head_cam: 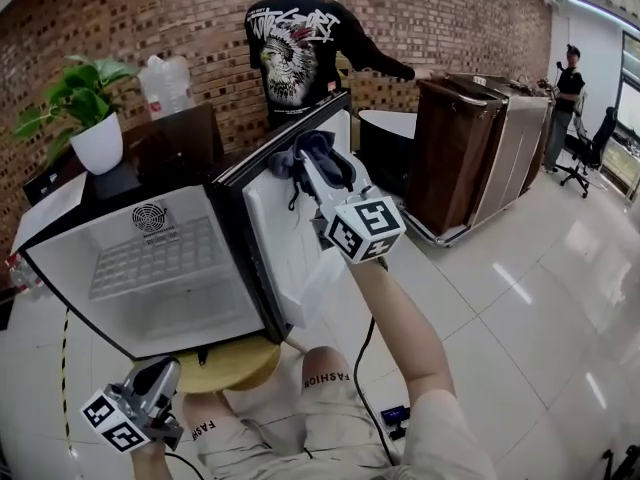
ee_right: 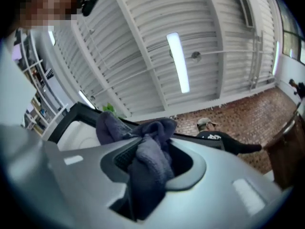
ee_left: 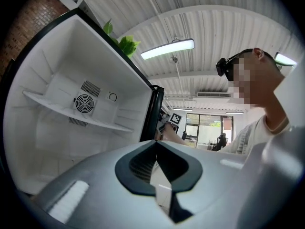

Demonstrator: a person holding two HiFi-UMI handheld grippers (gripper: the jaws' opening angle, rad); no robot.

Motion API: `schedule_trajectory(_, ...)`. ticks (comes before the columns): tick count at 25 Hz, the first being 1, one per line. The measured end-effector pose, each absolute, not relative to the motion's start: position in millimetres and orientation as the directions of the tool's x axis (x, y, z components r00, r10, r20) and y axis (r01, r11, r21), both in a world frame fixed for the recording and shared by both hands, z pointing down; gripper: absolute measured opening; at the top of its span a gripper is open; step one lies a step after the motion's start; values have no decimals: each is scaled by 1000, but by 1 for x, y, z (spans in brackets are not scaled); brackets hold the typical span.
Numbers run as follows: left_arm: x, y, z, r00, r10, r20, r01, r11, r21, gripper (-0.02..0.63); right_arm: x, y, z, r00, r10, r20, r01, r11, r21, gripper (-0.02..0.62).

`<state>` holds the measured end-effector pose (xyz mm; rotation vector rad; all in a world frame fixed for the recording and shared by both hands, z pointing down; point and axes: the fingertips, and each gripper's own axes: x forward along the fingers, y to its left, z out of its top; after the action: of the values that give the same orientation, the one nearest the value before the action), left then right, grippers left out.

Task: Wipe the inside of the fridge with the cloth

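Note:
The small fridge (head_cam: 150, 258) stands open on a stool, its white inside bare, with a wire shelf and a round fan grille (ee_left: 84, 103) on the back wall. Its door (head_cam: 290, 248) swings out to the right. My right gripper (head_cam: 305, 163) is raised by the door's top edge, shut on a dark blue-grey cloth (head_cam: 318, 153). In the right gripper view the cloth (ee_right: 150, 161) bulges out between the jaws and hangs over them. My left gripper (head_cam: 160, 373) waits low in front of the fridge's bottom left, jaws shut on nothing (ee_left: 156, 149).
A potted plant (head_cam: 95, 118) and a plastic jug (head_cam: 165, 83) sit on top behind the fridge. A person in a black T-shirt (head_cam: 300, 48) stands just beyond the door. A brown cart (head_cam: 470, 148) is at the right, and a round wooden stool (head_cam: 235, 363) is under the fridge.

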<state>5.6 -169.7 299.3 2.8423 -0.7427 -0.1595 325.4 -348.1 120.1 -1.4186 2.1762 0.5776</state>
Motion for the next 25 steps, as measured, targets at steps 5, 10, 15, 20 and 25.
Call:
schedule_trajectory(5,-6,-172,304,854,-518,-50,-496,-839,224,0,343,-362,112,-412,-673,-614,-891,437,120,144)
schedule_trajectory(10,-2,-174,309,858,-512,-32,-492,-839,234,0,415,-416,126,-217,-785,-580,-956,290,-35,141)
schedule_trajectory(15,4,-174,310,859,-512,-14,-496,-838,226,0,459,-461,137,-77,-883,-462,-983,145,-113,141)
schedule_trajectory(20,0,-176,312,851,-525,-3,-511,-830,223,0,365,-322,116,-364,-700,-614,-923,361,135,143)
schedule_trajectory(25,0,-186,311,842,-540,2,-527,-821,221,0,261,-266,135,-586,-605,-539,-810,453,372,143)
